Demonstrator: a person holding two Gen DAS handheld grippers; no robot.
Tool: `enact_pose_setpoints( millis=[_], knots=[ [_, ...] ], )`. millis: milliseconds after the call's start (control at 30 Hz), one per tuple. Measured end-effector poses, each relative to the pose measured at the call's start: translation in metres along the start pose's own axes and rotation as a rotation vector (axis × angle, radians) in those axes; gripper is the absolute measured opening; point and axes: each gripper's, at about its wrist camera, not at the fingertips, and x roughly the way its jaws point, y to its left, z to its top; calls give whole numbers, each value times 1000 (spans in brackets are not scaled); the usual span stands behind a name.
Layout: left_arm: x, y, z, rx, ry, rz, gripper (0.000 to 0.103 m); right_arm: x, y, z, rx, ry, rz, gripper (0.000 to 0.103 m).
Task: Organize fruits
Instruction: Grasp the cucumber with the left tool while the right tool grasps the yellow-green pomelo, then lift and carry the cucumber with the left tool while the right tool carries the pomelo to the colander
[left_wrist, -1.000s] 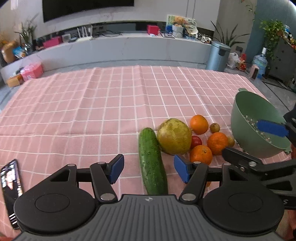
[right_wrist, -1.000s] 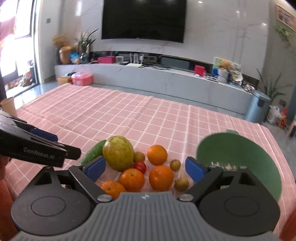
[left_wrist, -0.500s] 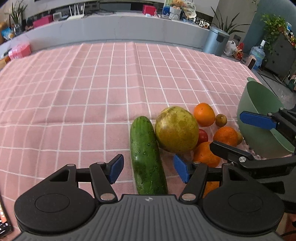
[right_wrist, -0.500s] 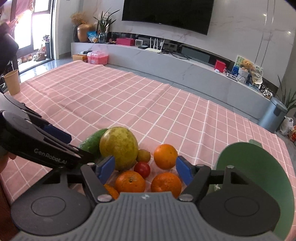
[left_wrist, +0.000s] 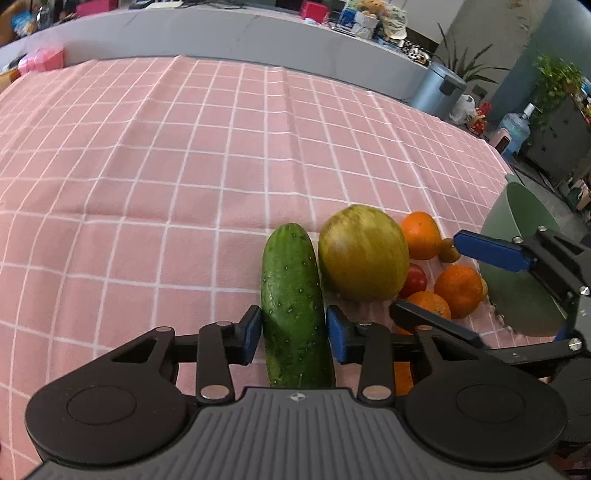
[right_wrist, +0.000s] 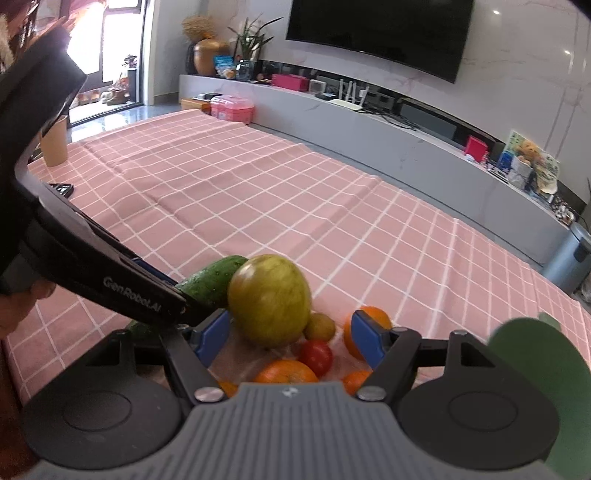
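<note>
A: L gripper (left_wrist: 293, 334) is seen closed in on the cucumber (left_wrist: 293, 306). Both blue pads (left_wrist: 252, 334) are pressed against its sides near the near end, w/ the cucumber lying lengthwise on the pink checked cloth (left_wrist: 147, 184), far tip pointed away.

B: And the R gripper (right_wrist: 286, 338)?

A: Held wide apart, nothing gripped. It's hung just over the fruit pile; between its fingers a red tomato (right_wrist: 316, 356) and an orange (right_wrist: 286, 371) are seen. From the L cam, its blue fingertip (left_wrist: 493, 251) is shown out in front of the green bowl (left_wrist: 528, 295).

B: Where's the rest of the fruit?

A: All bunched to the R of the cucumber. A big yellow-green round fruit (left_wrist: 364, 253) is set just beside the cucumber, touching or nearly so; can't be told which. Further R, a far orange (left_wrist: 421, 234), a small brownish fruit (left_wrist: 448, 251), and a nearer orange (left_wrist: 458, 290) are clustered close together. The bowl is sat at the R edge of the cloth, tipped toward the pile, w/ holes visible in its base.

B: Anything else in shot?

A: A paper cup (right_wrist: 55, 142) is seen at the far L corner of the cloth in the R cam, a TV (right_wrist: 376, 33) on the wall behind, and a grey bin (left_wrist: 437, 90) past the far R edge.
</note>
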Motion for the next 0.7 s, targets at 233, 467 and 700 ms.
enact_pose_setpoints(
  millis=[233,467,700],
  knots=[
    [-2,11,3,-38,20,-8,43,20,14,6,-102,8,11,70],
    [-6,22,2,-77,17,25,43,44,15,18,-217,20,10,69],
    [-5,20,4,-72,22,37,43,61,17,23,-215,71,11,62]
  ],
)
